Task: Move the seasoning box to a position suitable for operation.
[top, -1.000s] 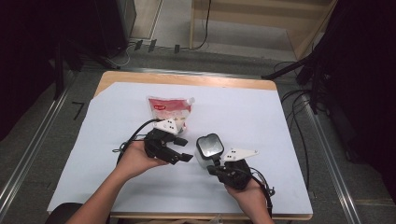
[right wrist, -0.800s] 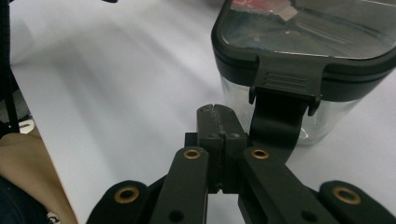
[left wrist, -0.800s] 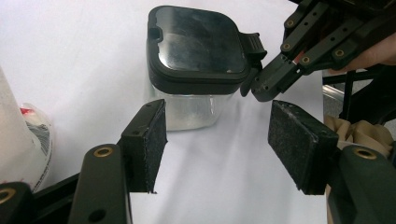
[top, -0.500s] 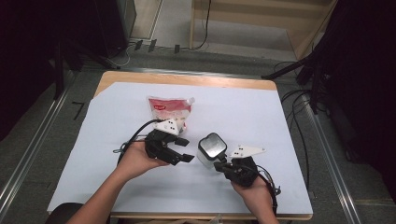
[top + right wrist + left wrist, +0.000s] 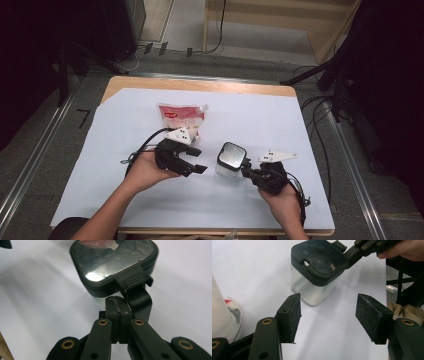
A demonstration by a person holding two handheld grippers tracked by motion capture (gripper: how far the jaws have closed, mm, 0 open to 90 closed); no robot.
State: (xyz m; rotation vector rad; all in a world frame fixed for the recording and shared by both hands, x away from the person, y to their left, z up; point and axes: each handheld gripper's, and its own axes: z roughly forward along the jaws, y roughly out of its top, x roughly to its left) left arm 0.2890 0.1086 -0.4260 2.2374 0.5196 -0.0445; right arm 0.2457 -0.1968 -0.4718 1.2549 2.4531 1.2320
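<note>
The pouch (image 5: pixel 182 117) carries a red label (its writing too small to read). The clear jar (image 5: pixel 229 161) with a black lid stands on the white sheet (image 5: pixel 260 120), just ahead of the right gripper (image 5: pixel 116 305), whose jaws are pressed together beside the lid's tab. The left gripper (image 5: pixel 328 315) gapes wide, holding nothing, with the jar just beyond its pads.

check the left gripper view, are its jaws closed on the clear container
No, the left gripper has its jaws apart over bare white sheet, with the container lying beyond them, untouched.
</note>
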